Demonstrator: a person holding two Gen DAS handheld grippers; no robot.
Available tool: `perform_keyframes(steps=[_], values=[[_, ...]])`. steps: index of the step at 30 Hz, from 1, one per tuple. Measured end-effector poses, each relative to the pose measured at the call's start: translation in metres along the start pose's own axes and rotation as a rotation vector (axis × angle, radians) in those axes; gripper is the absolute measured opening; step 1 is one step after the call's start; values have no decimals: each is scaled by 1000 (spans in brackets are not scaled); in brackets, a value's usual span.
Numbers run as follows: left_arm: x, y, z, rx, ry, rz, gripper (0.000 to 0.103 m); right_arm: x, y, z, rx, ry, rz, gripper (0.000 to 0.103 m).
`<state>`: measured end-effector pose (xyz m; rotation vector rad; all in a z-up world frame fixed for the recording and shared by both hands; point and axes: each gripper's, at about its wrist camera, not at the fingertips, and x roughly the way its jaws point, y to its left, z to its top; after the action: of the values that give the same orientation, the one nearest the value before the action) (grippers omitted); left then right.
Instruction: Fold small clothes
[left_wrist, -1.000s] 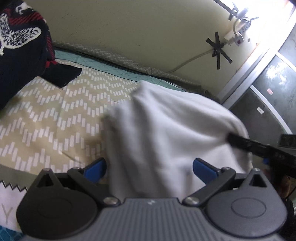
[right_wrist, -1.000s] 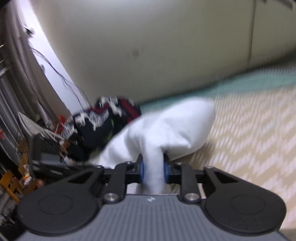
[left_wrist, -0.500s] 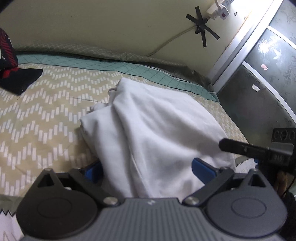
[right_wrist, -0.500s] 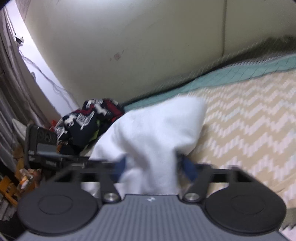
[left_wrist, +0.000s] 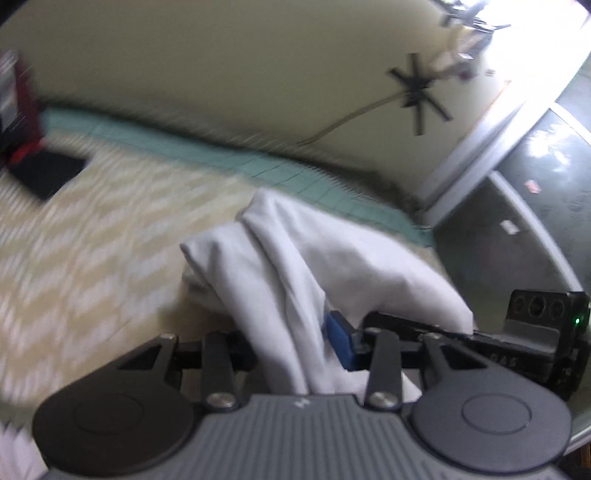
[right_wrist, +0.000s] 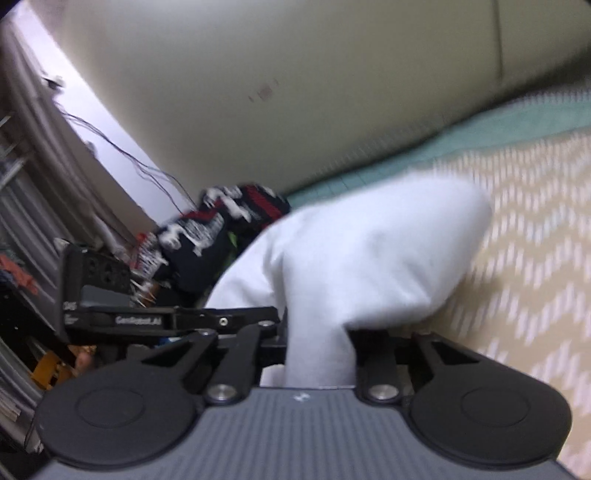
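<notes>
Both the left gripper and right gripper are pinching bunched folds of the white cloth, having just closed on it above the zigzag bedspread.

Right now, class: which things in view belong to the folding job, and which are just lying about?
In the job:
white garment
left tongs, closed on it
right tongs, closed on it

Lying about:
dark patterned clothes
zigzag bedcover
taped wall cable

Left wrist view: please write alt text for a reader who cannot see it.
The left gripper, jaws just closed, pinches a bunched white cotton garment above a beige zigzag-patterned bedcover. The right gripper reaches in from the right.
</notes>
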<state>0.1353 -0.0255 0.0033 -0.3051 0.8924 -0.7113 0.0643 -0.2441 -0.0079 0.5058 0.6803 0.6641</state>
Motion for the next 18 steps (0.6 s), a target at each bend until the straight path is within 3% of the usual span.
perform_keyframes(steps=[6, 12, 15, 18], values=[[77, -85, 63, 180, 21, -37, 36, -70, -23, 45, -85, -150, -111, 21], [188, -134, 112, 198, 19, -72, 40, -125, -82, 101, -151, -253, -263, 22], [240, -135, 119, 164, 42, -32, 43, -135, -125, 122, -129, -272, -330, 22], [289, -131, 112, 182, 116, 91, 43, -128, -165, 130, -86, -255, -466, 27]])
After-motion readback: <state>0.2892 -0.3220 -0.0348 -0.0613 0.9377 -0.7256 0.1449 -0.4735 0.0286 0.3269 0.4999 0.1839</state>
